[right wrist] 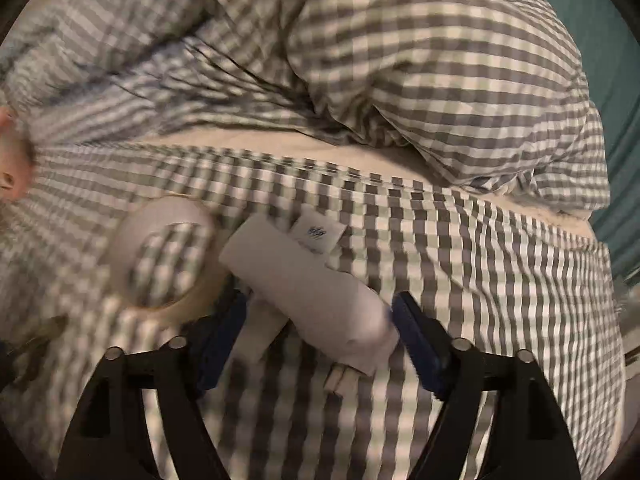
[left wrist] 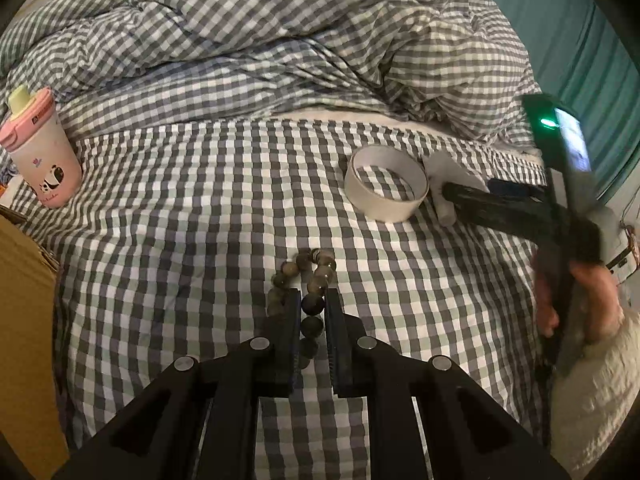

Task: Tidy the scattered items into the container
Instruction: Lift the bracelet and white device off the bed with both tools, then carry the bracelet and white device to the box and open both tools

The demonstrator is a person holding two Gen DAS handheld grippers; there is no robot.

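Left wrist view: left gripper (left wrist: 313,300) low over checked bedsheet (left wrist: 200,208), fingers narrowed around one strand of bead bracelet (left wrist: 308,292); a dark bead sits between the pads, apparently pinched, contact not fully certain. Rest of bracelet loops just beyond fingertips. Tape roll (left wrist: 386,182) far right, white tube (left wrist: 444,188) just beside it. Pink cup (left wrist: 42,156) far left, brown box (left wrist: 24,320) at near left edge, possibly the container; cannot confirm.

Right wrist view (blurred by motion): right gripper (right wrist: 316,312) jaws wide apart, straddling white tube (right wrist: 320,292) without clamping it. Tape roll (right wrist: 168,256) left of tube, nearly touching left finger. Rumpled duvet (right wrist: 440,80) at far side.

Step in hand, judged: pick-up phase, both tools. Next: lift bracelet clear without snagging; close right jaws across tube, avoiding tape roll.
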